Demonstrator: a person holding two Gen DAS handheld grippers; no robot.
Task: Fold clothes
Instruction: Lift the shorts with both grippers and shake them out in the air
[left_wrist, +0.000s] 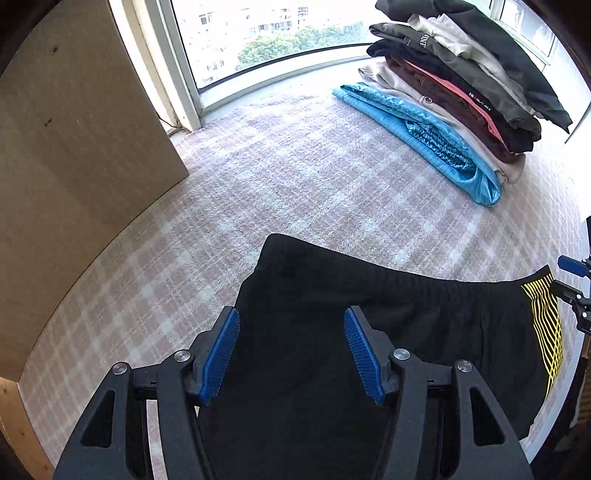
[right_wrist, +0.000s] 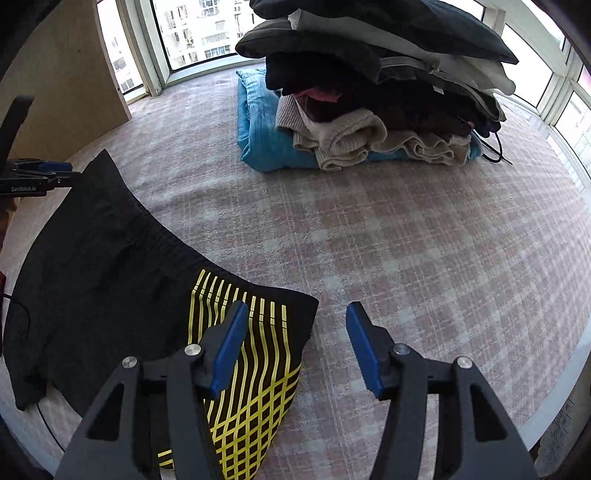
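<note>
Black shorts (left_wrist: 406, 317) with a yellow line pattern (right_wrist: 255, 376) on one side lie flat on the plaid cloth-covered table (left_wrist: 258, 177). My left gripper (left_wrist: 291, 350) is open, its blue pads above the shorts' left part. My right gripper (right_wrist: 295, 343) is open over the shorts' patterned right end, its left finger above the fabric and its right finger over bare cloth. Each gripper shows at the edge of the other's view: the right one in the left wrist view (left_wrist: 576, 291), the left one in the right wrist view (right_wrist: 33, 177).
A tall stack of folded clothes (left_wrist: 461, 85), with a blue garment (right_wrist: 266, 140) at the bottom, stands at the far right of the table. A brown board (left_wrist: 74, 147) leans at the left. Windows run behind the table.
</note>
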